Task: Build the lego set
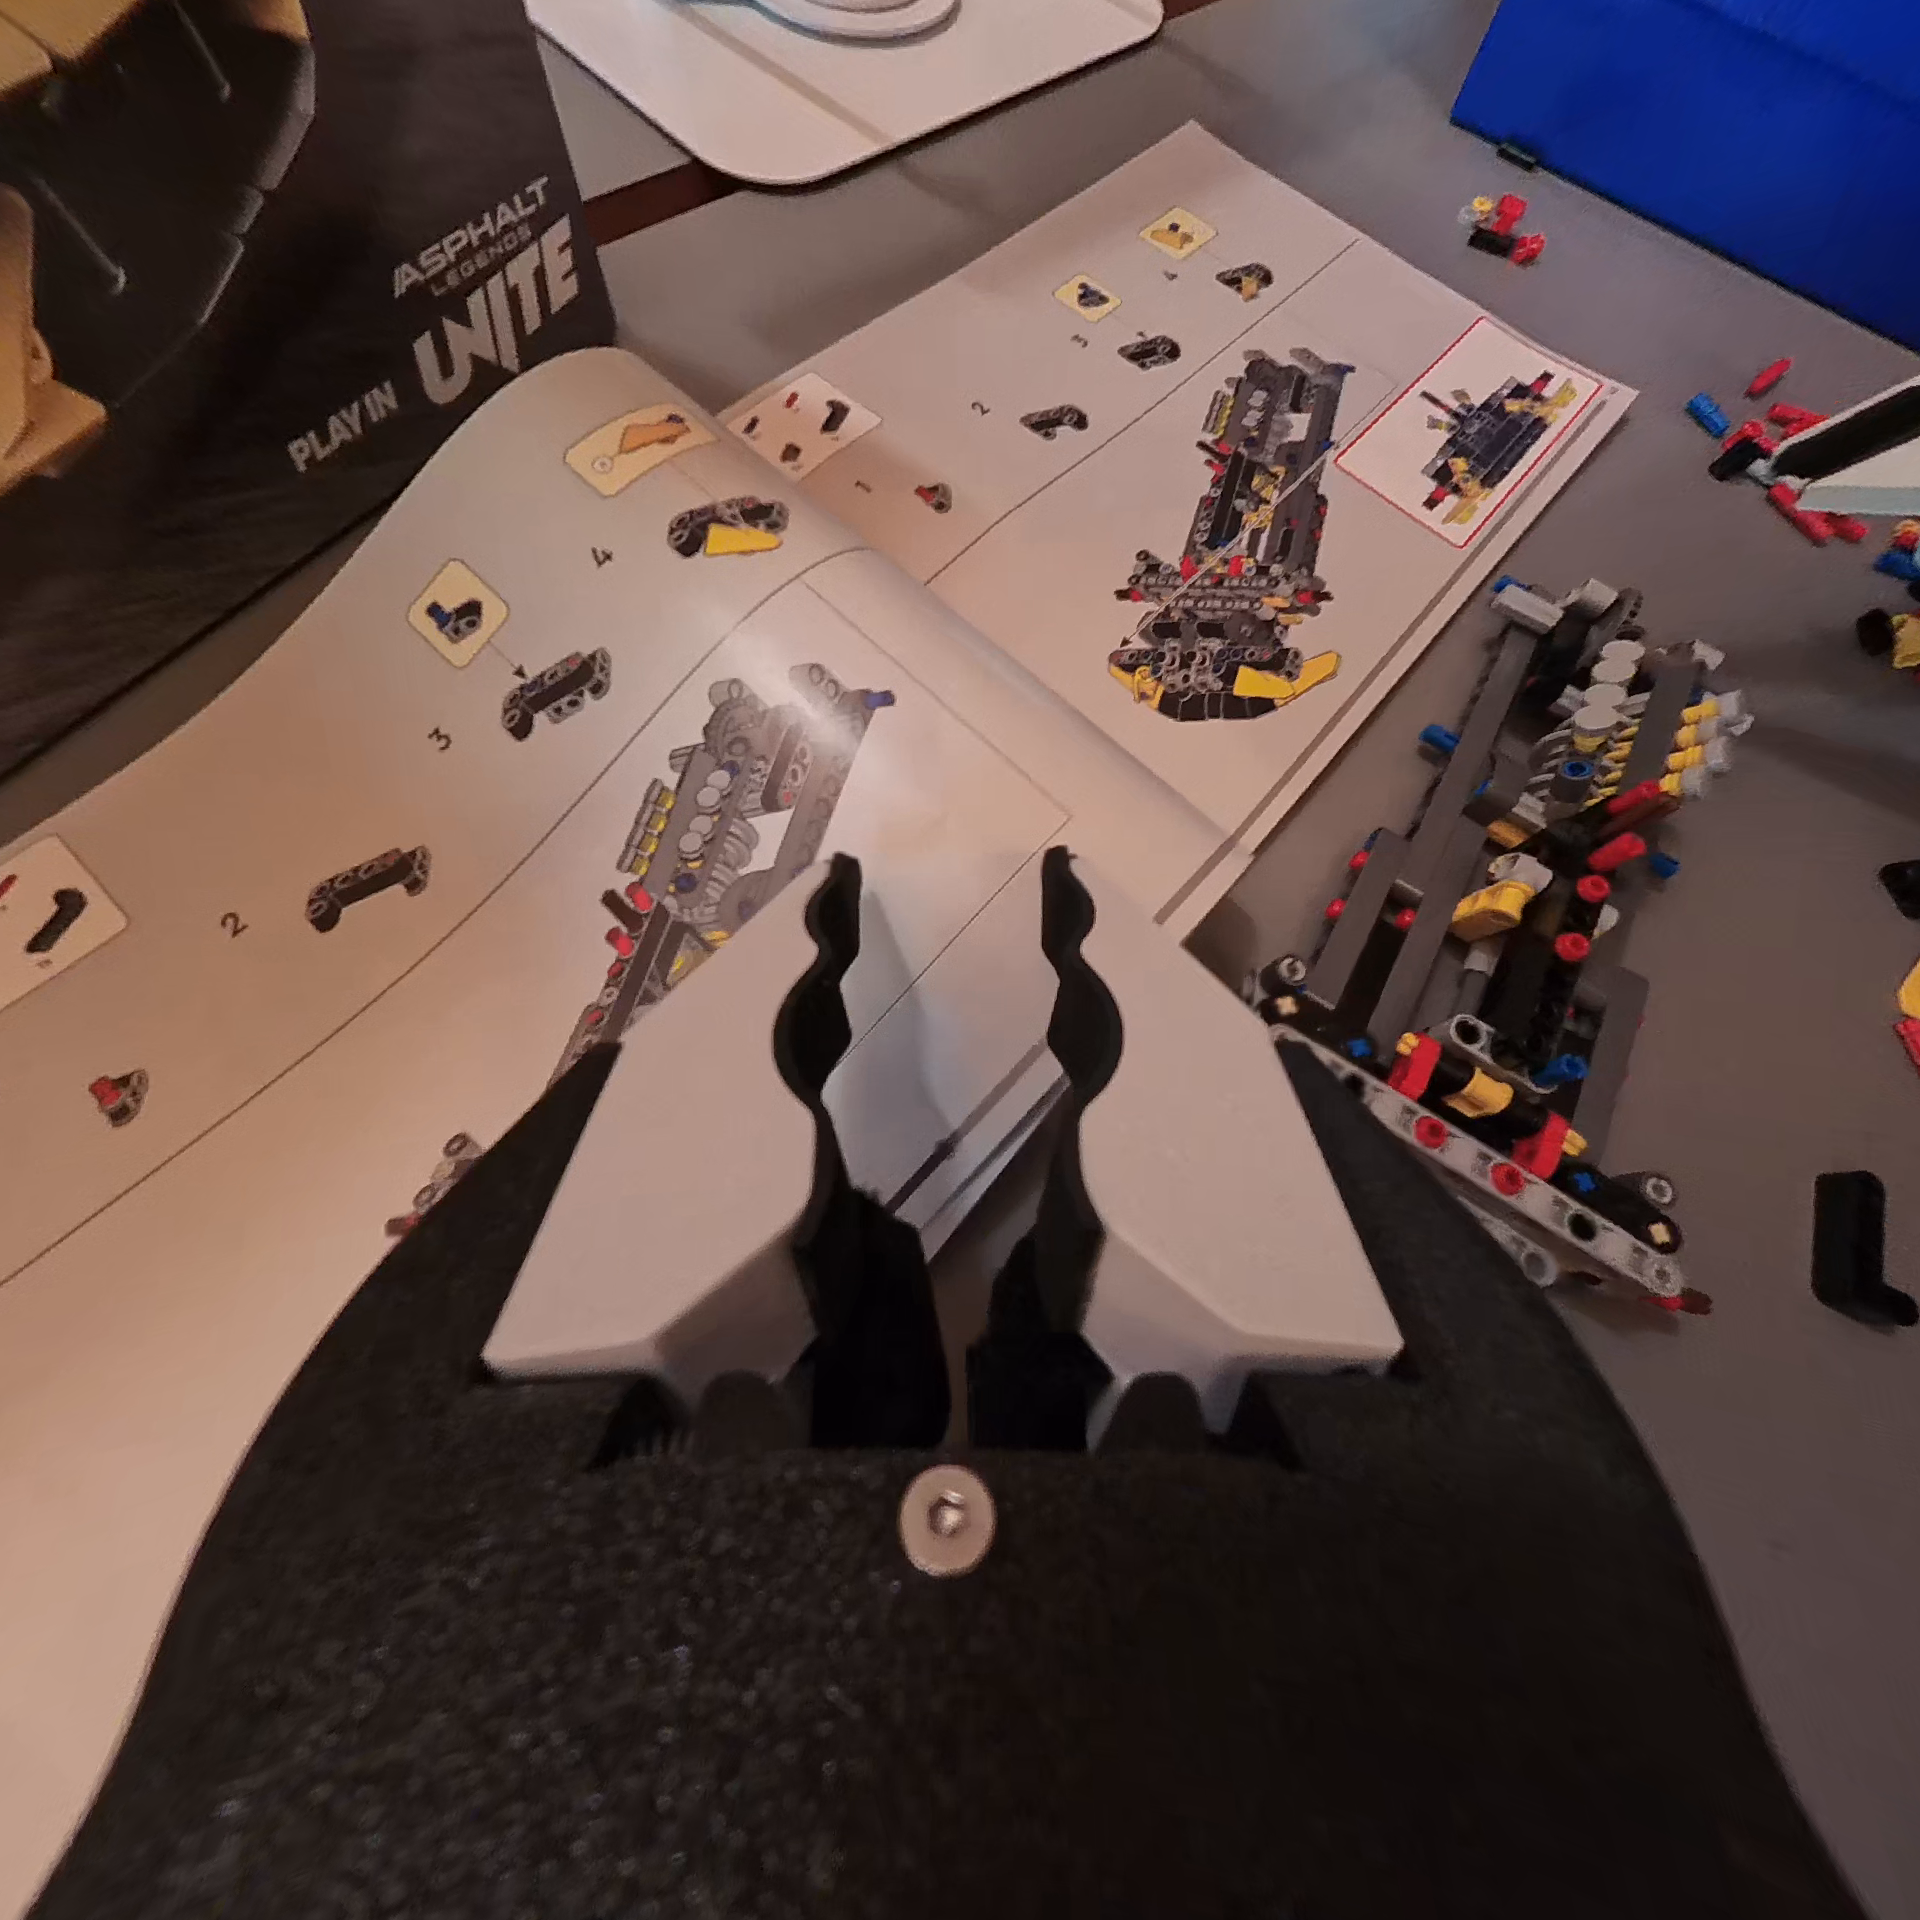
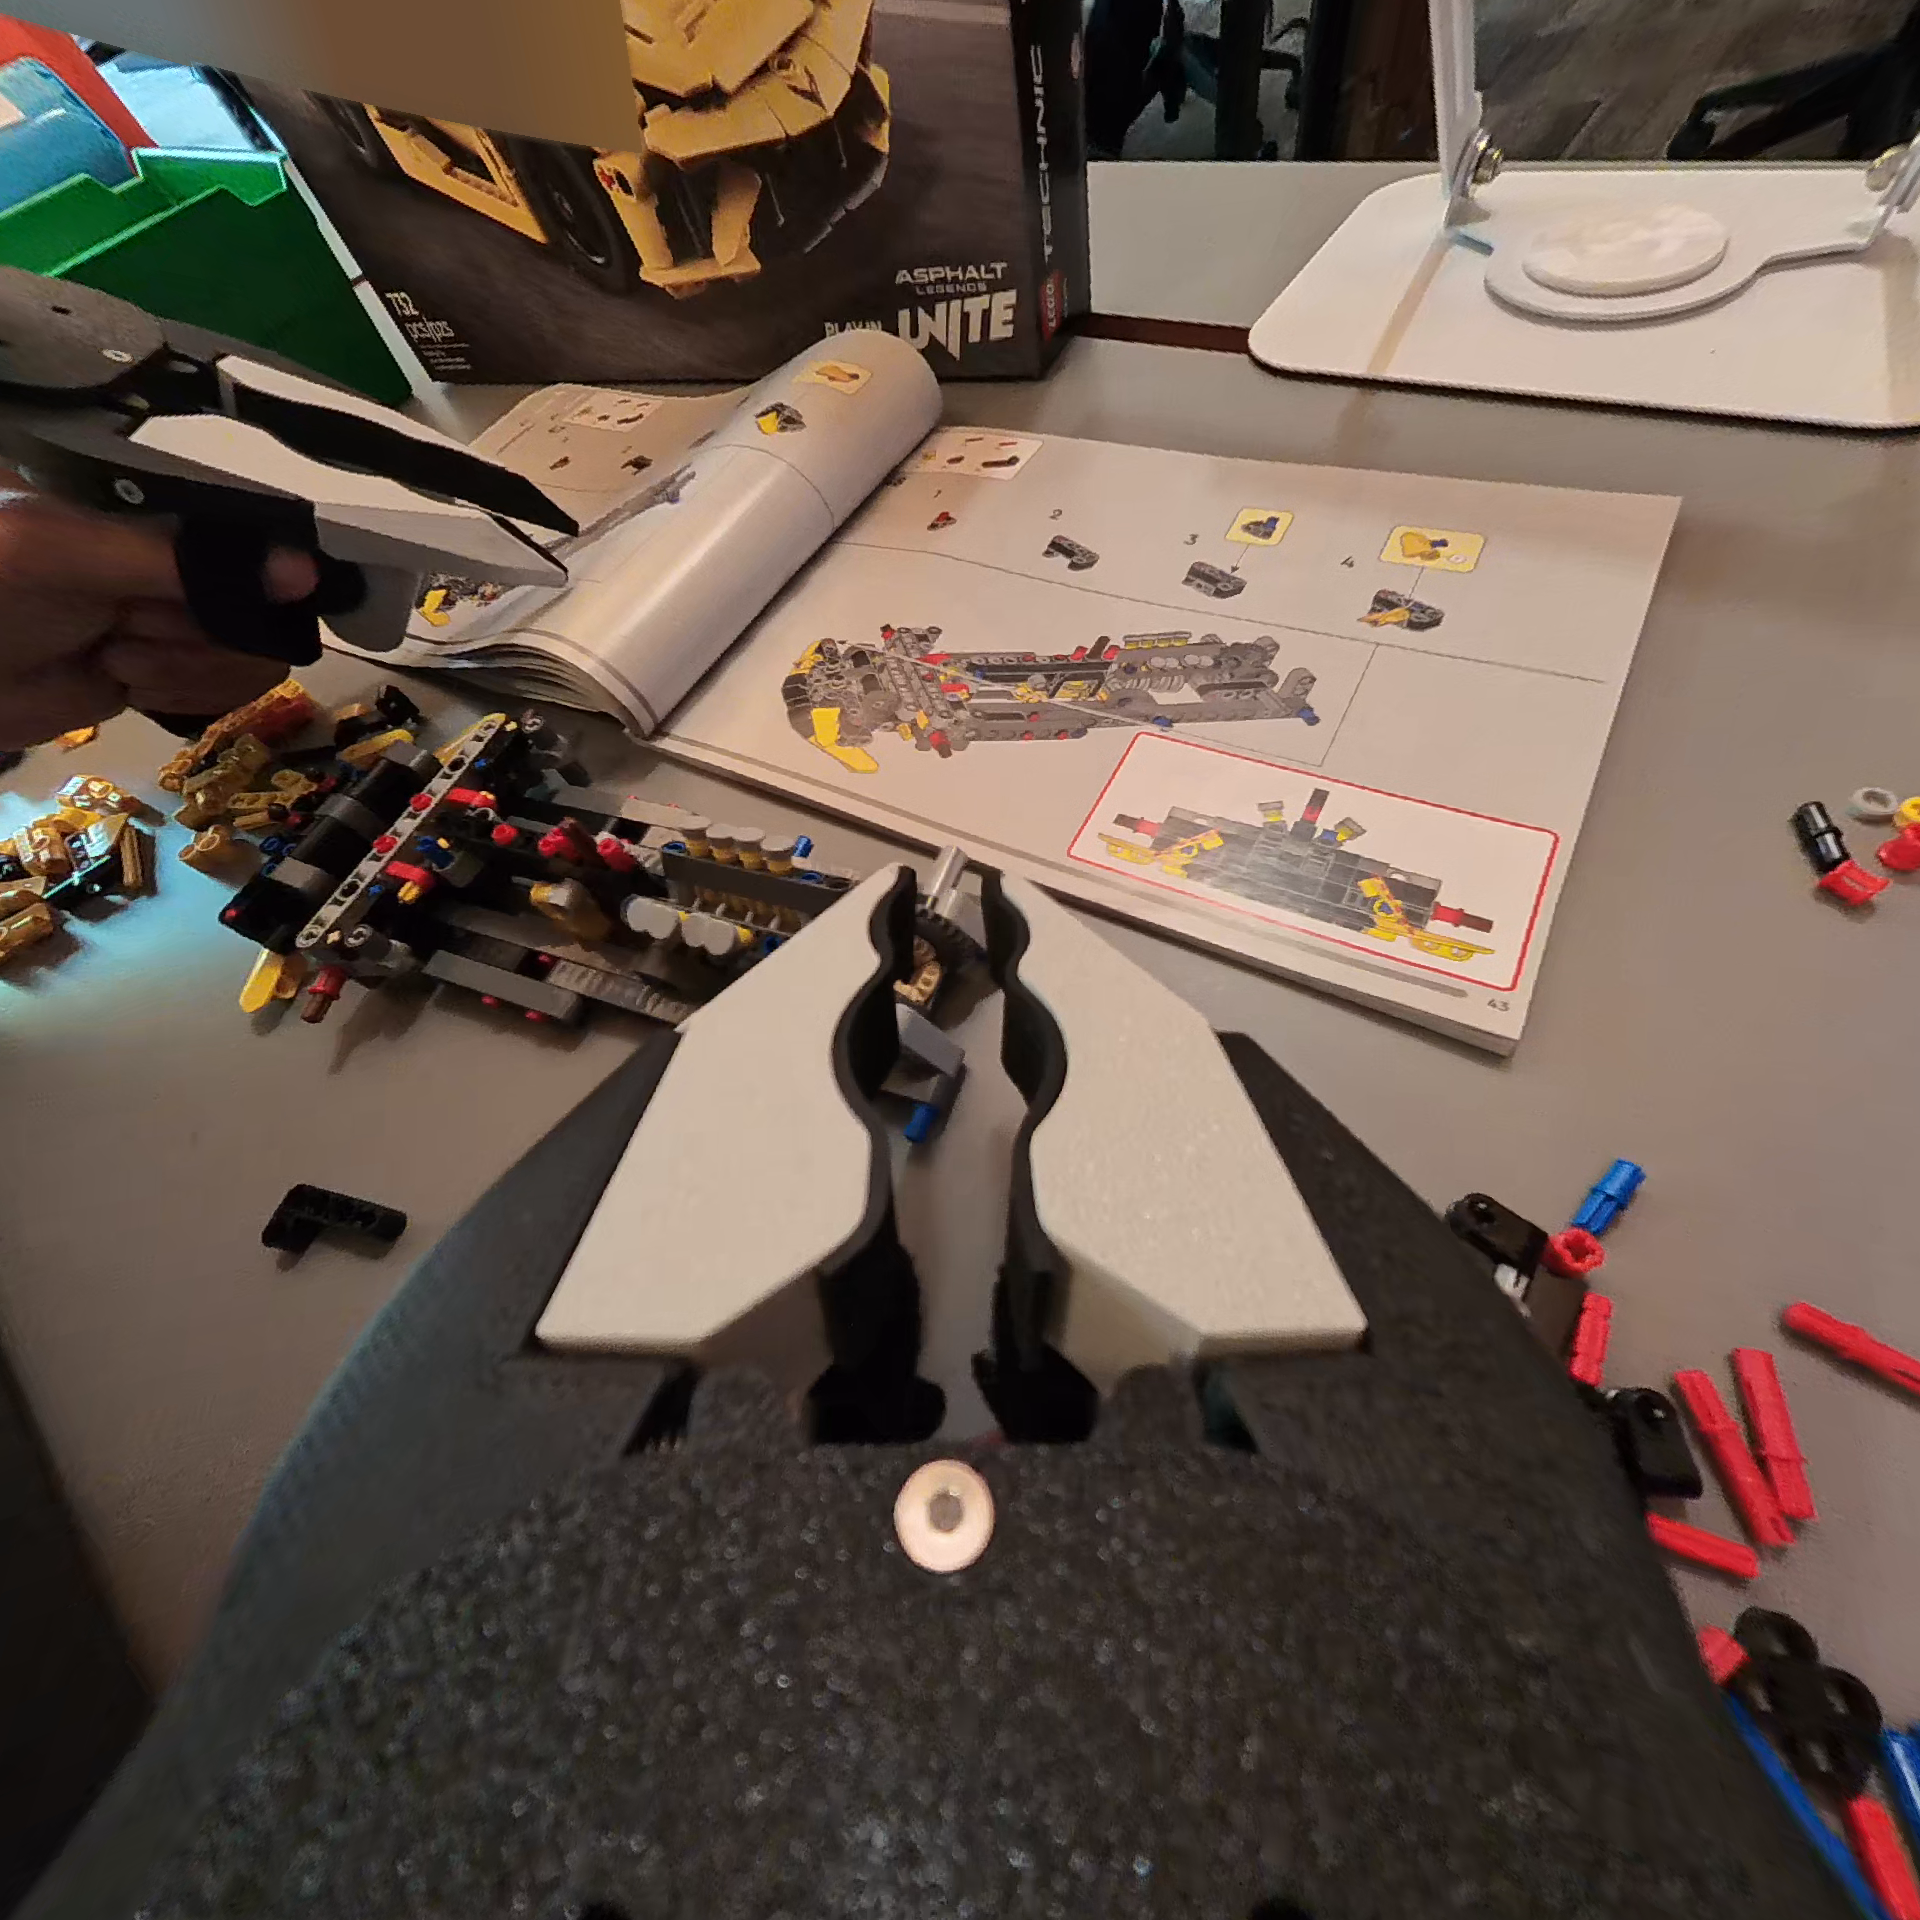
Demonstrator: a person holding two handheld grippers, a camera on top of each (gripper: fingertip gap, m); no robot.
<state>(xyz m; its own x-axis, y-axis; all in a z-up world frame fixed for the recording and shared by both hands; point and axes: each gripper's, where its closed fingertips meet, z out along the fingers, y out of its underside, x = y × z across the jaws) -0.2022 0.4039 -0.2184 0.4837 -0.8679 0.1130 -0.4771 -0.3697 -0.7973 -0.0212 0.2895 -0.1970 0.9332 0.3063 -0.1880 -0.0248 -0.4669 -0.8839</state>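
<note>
The part-built grey, black and yellow chassis (image 2: pixel 499 873) lies on the grey table beside the open instruction booklet (image 2: pixel 1195 665). My right gripper (image 2: pixel 943 881) hovers at the chassis's near end with its jaws a narrow gap apart. A grey axle, a black gear and a grey block show through that gap, and nothing is held. My left gripper (image 1: pixel 951 868) is open and empty above the booklet's (image 1: pixel 727 727) curled left page. The chassis (image 1: pixel 1507 935) lies to its right. A hand holds the left gripper (image 2: pixel 561 545) over the booklet in the right wrist view.
The set's box (image 2: pixel 727 208) stands behind the booklet with a green bin (image 2: pixel 208 239) to its left. A white stand base (image 2: pixel 1610 301) and a blue bin (image 1: pixel 1714 135) sit at the back. Loose gold pieces (image 2: pixel 94 842), red pins (image 2: pixel 1745 1444) and a black angle beam (image 2: pixel 332 1216) are scattered about. About 20 cm separates my left fingertips from my right. The right tips stand about 15 cm off the black angle beam (image 2: pixel 332 1216). Seen from the left wrist view (image 1: pixel 1863 1245) as well.
</note>
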